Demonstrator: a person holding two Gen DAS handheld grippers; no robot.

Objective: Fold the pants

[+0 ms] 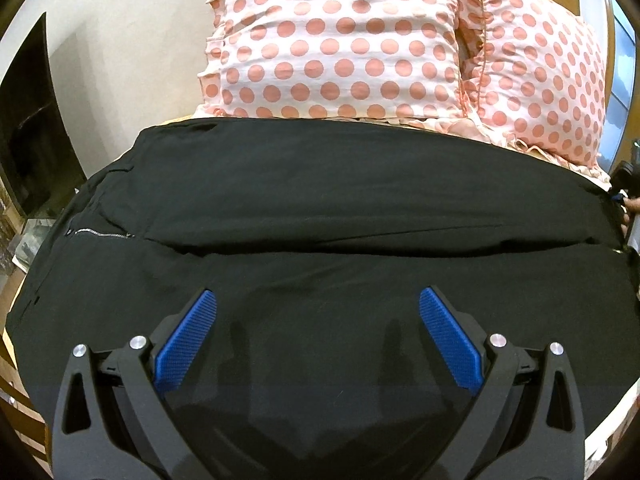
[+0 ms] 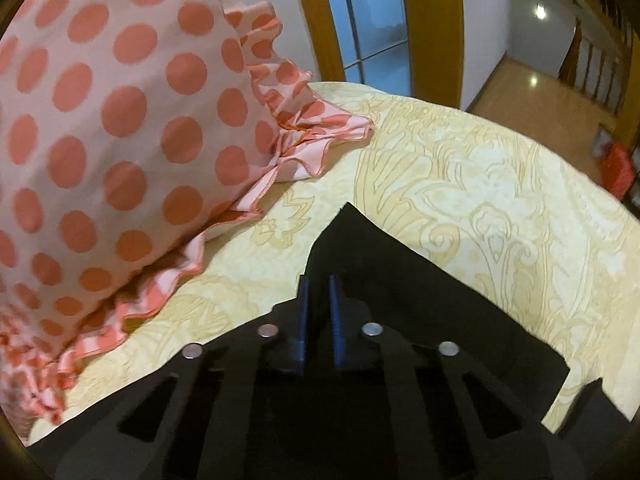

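Observation:
Black pants (image 1: 320,208) lie spread across the bed, with a zipper (image 1: 100,234) showing at the left and a long fold line across the middle. My left gripper (image 1: 318,300) is open just above the near part of the pants, its blue pads (image 1: 188,336) wide apart and empty. In the right wrist view my right gripper (image 2: 320,280) is shut on the black pants fabric (image 2: 352,236), which sticks out past the fingertips in a raised point over the bedspread. The right gripper also shows at the far right edge of the left wrist view (image 1: 624,200).
Two white pillows with pink dots and frills (image 1: 332,40) (image 2: 112,128) lie just behind the pants. The bed has a cream patterned spread (image 2: 480,184). A wooden door frame with glass (image 2: 372,20) and a hallway floor lie beyond the bed's far edge.

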